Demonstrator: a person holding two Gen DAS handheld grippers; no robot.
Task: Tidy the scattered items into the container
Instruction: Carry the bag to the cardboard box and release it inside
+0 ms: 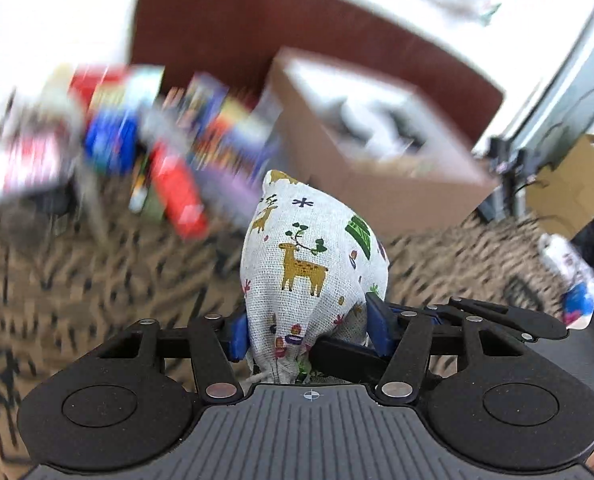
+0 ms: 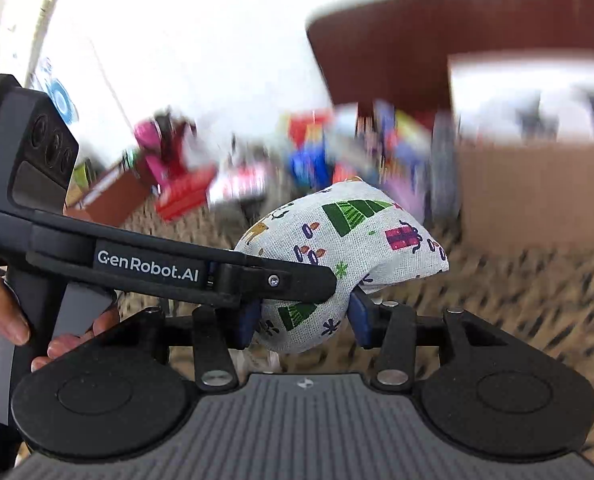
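Observation:
A white cloth pouch [image 1: 309, 256] printed with deer and trees is held in the air above a patterned carpet. My left gripper [image 1: 309, 330] is shut on its lower part. My right gripper [image 2: 303, 322] is shut on the same pouch [image 2: 349, 232], and the left gripper's arm [image 2: 177, 268] crosses in front from the left, pinching the pouch beside it. An open cardboard box [image 1: 377, 148] stands on the carpet ahead, to the right; it also shows in the right wrist view [image 2: 537, 196], blurred. Its contents are too blurred to name.
A blurred pile of colourful boxes and packets [image 1: 145, 148] lies on the carpet left of the box, also in the right wrist view [image 2: 297, 160]. A dark red panel [image 1: 225, 24] stands behind. Another cardboard box [image 1: 569, 188] and a packet [image 1: 573, 280] lie far right.

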